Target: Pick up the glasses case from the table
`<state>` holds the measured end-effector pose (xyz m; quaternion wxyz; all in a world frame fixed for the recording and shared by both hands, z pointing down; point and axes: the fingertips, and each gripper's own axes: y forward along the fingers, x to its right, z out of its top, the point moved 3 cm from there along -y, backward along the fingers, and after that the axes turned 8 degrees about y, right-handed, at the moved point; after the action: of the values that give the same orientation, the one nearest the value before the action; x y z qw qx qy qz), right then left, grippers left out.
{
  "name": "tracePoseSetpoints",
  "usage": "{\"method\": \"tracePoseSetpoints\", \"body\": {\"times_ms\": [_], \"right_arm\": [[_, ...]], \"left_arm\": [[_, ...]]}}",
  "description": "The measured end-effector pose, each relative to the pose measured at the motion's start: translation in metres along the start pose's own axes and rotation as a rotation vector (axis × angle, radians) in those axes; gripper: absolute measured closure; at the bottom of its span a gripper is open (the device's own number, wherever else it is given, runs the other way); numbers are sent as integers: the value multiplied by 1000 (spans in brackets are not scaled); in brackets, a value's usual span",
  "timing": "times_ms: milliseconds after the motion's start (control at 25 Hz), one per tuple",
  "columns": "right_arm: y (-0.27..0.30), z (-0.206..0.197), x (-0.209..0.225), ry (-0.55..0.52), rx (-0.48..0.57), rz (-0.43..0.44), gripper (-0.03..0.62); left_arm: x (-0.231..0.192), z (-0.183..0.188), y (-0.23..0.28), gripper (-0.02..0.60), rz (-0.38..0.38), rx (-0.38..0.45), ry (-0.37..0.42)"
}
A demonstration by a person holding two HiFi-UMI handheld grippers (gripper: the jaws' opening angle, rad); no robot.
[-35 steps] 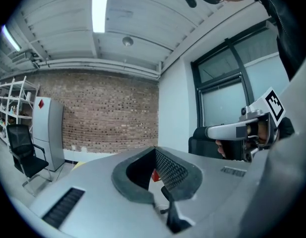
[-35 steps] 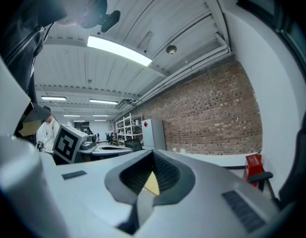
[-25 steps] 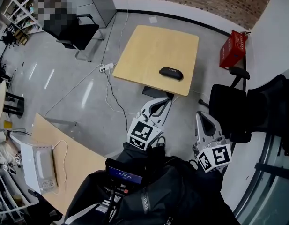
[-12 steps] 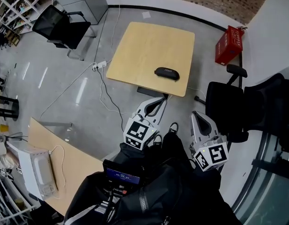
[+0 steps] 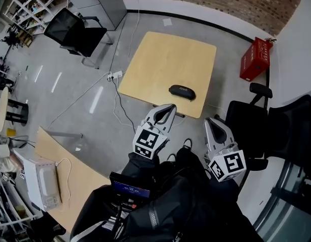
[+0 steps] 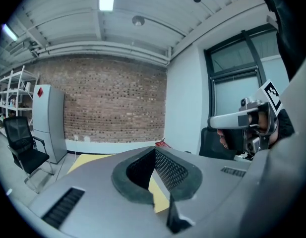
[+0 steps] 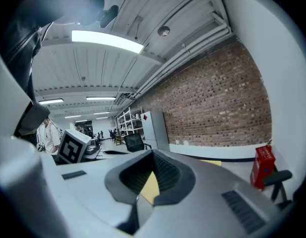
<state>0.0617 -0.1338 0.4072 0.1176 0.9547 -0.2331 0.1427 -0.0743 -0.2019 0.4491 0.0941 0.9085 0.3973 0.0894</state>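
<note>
Glasses case (image 5: 182, 92) is seen lying flat on the square wooden desk (image 5: 165, 59), close to the edge nearest the person, untouched and apart from both tongs. Left tongs (image 5: 167, 108) are clenched tip to tip with nothing between them, and are seen at that near edge just below the case in the head view. Right tongs (image 5: 212, 121) are likewise closed and empty, held off the desk's near right corner, with 1 red crate (image 5: 255, 59) on the floor beyond.
</note>
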Motion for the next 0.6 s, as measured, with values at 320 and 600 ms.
{"method": "tracePoseSetpoints", "body": {"times_ms": [320, 600], "right_arm": [[16, 14, 71, 47, -5, 16, 589], [23, 6, 118, 100, -36, 12, 588]], "left_arm": [[-10, -18, 64, 581, 27, -96, 55], [-16, -66, 100, 581, 38, -267, 137]]}}
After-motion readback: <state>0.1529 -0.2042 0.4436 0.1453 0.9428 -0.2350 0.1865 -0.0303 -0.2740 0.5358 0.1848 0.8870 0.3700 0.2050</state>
